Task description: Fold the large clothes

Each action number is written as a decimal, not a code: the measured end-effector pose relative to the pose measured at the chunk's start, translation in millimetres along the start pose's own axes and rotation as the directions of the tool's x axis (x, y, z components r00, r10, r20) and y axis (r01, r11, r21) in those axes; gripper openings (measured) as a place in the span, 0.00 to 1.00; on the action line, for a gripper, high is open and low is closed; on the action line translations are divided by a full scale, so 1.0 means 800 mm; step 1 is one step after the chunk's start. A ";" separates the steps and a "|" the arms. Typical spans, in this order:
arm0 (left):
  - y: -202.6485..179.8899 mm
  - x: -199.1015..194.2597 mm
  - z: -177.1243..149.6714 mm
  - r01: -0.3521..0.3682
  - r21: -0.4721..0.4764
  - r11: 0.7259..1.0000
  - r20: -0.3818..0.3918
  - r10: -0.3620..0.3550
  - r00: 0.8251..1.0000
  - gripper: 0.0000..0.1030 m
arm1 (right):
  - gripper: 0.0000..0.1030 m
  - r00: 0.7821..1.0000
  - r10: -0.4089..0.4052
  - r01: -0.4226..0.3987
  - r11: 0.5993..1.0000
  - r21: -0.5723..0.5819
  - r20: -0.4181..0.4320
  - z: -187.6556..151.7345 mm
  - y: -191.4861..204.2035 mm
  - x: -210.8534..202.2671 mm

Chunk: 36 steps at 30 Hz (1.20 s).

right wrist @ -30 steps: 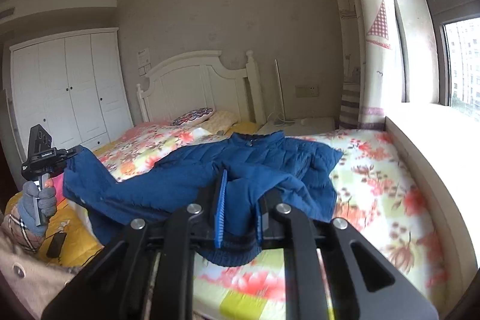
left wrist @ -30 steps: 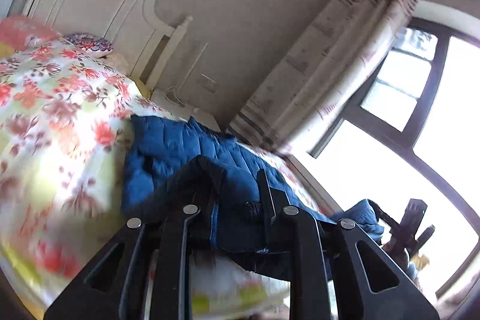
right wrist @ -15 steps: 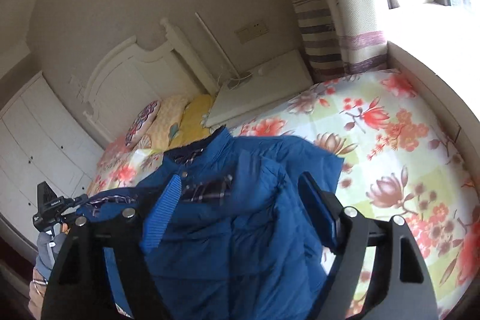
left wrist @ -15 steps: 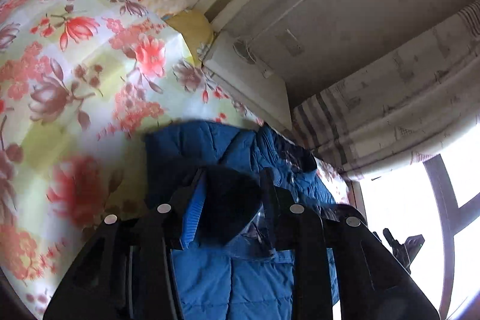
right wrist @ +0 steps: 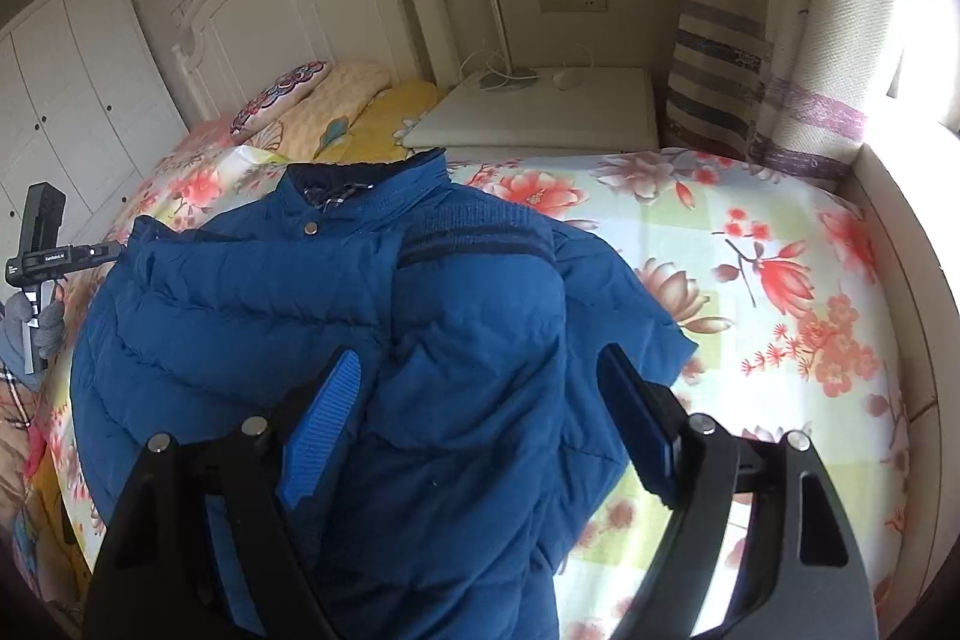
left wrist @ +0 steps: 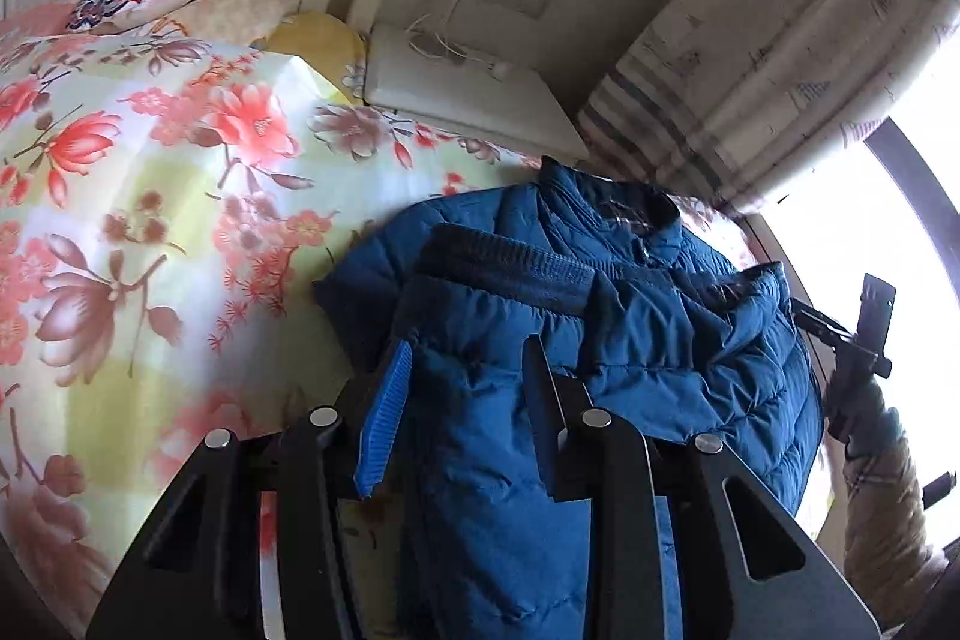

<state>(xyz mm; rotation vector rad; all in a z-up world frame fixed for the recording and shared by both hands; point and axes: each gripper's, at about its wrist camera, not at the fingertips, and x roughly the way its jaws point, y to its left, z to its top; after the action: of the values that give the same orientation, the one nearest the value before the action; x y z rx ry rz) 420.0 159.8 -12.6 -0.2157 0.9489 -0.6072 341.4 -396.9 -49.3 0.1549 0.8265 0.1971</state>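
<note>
Sleeves in across the blue puffer jacket (right wrist: pixel 336 316) on the bed (right wrist: pixel 780 280), both pairs of fingers spread and empty; next, likely grabbing the hem.

A blue quilted jacket (right wrist: pixel 336 340) with a navy ribbed collar (right wrist: pixel 360 171) is seen on a bedspread (right wrist: pixel 780 280) patterned with coral flowers on yellow-green checks.

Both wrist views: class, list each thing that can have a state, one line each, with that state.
Jacket: lying on the bed, hem folded up to the collar, collar snapped shut.
Left hand-held gripper: open, over the jacket.
Right hand-held gripper: open wide, over the jacket.
Curtain: drawn aside.
Wardrobe: doors closed.
</note>
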 end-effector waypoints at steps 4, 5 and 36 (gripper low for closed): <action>-0.006 0.007 0.005 0.009 0.049 0.999 -0.013 -0.008 1.000 0.76 | 0.81 1.000 0.015 -0.016 1.000 -0.022 -0.021 0.009 0.011 0.010; -0.006 0.013 0.008 0.012 0.064 0.998 -0.009 -0.011 1.000 0.95 | 0.81 0.999 0.016 -0.017 0.999 -0.028 -0.031 0.010 0.012 0.015; 0.042 0.157 0.114 -0.116 -0.163 0.980 0.032 0.123 0.992 0.21 | 0.14 0.995 -0.062 0.077 0.971 0.227 -0.072 0.080 -0.070 0.138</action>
<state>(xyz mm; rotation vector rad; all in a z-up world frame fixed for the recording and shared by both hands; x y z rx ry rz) 561.6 107.3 -62.0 -0.3120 0.9634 -0.4140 468.5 -429.5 -97.4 0.3381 0.9171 0.0398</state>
